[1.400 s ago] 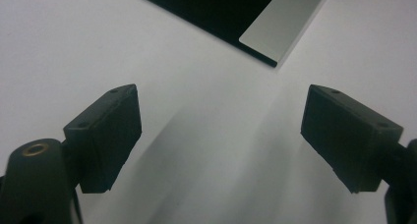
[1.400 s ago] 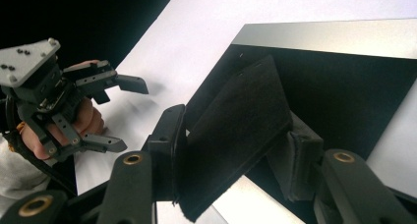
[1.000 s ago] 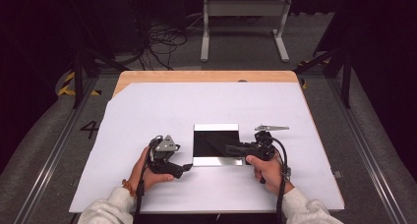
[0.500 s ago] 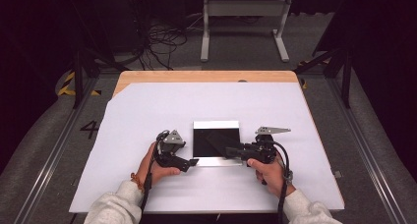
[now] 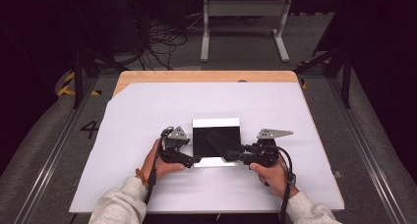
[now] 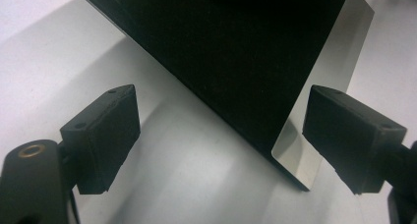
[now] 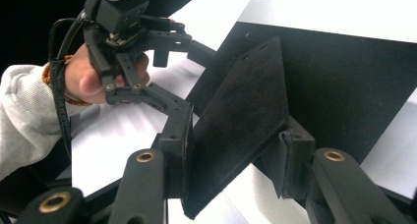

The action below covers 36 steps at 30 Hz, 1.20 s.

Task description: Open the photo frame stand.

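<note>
The left tongs [image 5: 194, 160] stand apart at the frame's near left corner. In the left gripper view that corner lies between the two pads, and neither pad touches it. The right tongs [image 5: 233, 156] have just been closing and appear clamped on the flap. In the right gripper view one pad sits against each of its edges.

The table [image 5: 196, 76] is covered by a white sheet [image 5: 147, 116]. The frame [image 5: 206, 138] lies back-up on the sheet near its front middle, between the two hands. Its glossy border shows at the far and near sides. The flap [image 7: 246, 111], a dark tapered piece on the frame's back, is raised at a tilt off that back.

The main risk is probably the hold on the flap. It is thin and caught by its edges, so more squeeze could bow it or let it pop out sideways. A pull on it could also drag or tip the whole frame, because the left tongs are not yet steadying the corner. If the left pads close off-centre, they may skid on the glossy border and push the frame across the sheet.
</note>
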{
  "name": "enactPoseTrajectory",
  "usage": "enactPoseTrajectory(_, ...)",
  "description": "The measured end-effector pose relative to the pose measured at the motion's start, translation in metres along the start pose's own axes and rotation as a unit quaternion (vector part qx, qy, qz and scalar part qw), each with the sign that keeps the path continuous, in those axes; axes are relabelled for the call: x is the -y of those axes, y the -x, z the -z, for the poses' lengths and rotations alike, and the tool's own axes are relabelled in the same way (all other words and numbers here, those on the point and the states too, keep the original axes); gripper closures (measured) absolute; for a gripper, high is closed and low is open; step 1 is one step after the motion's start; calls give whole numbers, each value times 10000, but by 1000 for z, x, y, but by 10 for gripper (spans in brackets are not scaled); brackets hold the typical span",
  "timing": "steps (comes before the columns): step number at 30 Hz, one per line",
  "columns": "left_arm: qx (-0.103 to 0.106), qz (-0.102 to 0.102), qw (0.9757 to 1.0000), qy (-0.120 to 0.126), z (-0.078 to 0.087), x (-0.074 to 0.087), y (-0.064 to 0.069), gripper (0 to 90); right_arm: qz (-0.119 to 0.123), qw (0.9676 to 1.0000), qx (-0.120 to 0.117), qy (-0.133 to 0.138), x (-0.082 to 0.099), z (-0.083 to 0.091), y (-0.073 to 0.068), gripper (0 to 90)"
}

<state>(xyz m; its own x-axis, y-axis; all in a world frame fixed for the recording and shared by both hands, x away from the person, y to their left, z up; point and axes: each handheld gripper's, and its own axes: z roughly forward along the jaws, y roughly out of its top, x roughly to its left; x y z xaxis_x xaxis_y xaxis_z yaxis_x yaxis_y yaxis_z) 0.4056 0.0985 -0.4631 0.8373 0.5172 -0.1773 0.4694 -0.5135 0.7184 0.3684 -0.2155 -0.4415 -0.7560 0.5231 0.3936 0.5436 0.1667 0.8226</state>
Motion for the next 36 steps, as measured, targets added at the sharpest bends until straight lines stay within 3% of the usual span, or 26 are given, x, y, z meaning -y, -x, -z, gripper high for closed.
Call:
enactPoseTrajectory(7, 118, -80, 9999, 20, -8, -5, 2, 158, 155, 9999, -21, -14, 0, 2, -2, 585)
enactPoseTrajectory(13, 156, -241, 9996, 64, -9, -9, 5, 220, 229, 9997, -21, -7, 0, 2, -4, 585)
enactPoseTrajectory(18, 235, -96, 9996, 110, -7, -10, 1, 273, 225, 9997, -33, 3, 0, 3, -3, 585)
enactPoseTrajectory(22, 123, -145, 9998, 85, -5, -13, 3, 296, 306, 9995, -28, 15, -1, 3, -4, 585)
enactPoseTrajectory(36, -329, -278, 9977, 531, 6, -20, 3, 457, 498, 9986, 179, 63, -2, 6, -7, 635)
